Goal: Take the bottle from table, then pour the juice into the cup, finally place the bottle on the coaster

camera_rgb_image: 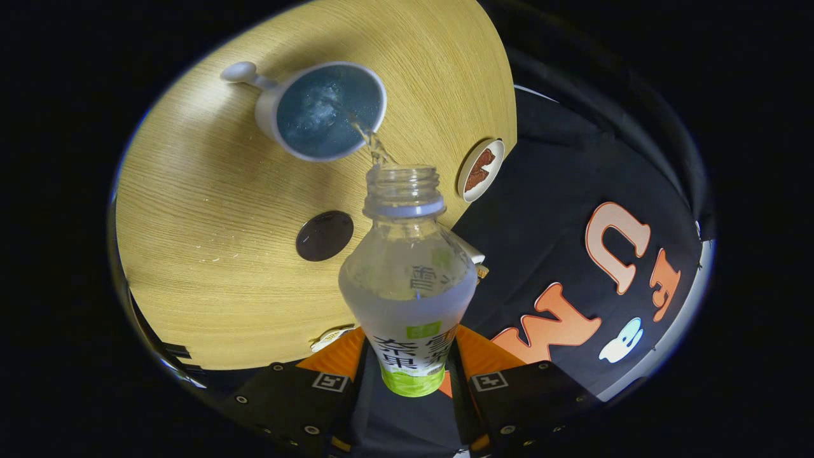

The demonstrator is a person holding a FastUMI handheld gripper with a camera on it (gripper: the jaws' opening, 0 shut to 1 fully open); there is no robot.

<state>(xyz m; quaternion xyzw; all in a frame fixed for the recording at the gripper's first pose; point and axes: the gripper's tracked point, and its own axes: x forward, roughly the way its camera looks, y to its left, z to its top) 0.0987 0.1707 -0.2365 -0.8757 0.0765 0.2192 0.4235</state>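
Gripper view: the gripper point(412, 375) holds the bottle point(410, 280) by its lower body, one of the fingers point(331, 369) at the bottle's 9 o'clock flank and the other at 3 o'clock, both pressing on the labelled part. The bottle is uncapped and tipped forward, its mouth pointing to 12 o'clock over the tabletop point(210, 210). A thin stream point(372, 143) leaves the mouth and enters the cup point(327, 111), which stands just beyond the mouth toward 11 o'clock, with its handle sticking out at 10 o'clock. The cup already holds liquid with foam on it.

Two discs lie on the tabletop: a dark one point(324, 236) at the bottle's 10 o'clock, near its shoulder, and a pale one with a brown pattern point(481, 170) at 1 o'clock by the table's edge. Which of them is the coaster I cannot tell for sure.

Handling, as a judgement: the bottle looks like thin clear plastic, so it is light and gets lighter as it empties, and it will dent under a hard squeeze, which could push juice out in a gush. The label wrap may be slick. The lower-body hold suits pouring; a firm but modest pinch there seems best, with a slow return to upright to avoid drips.
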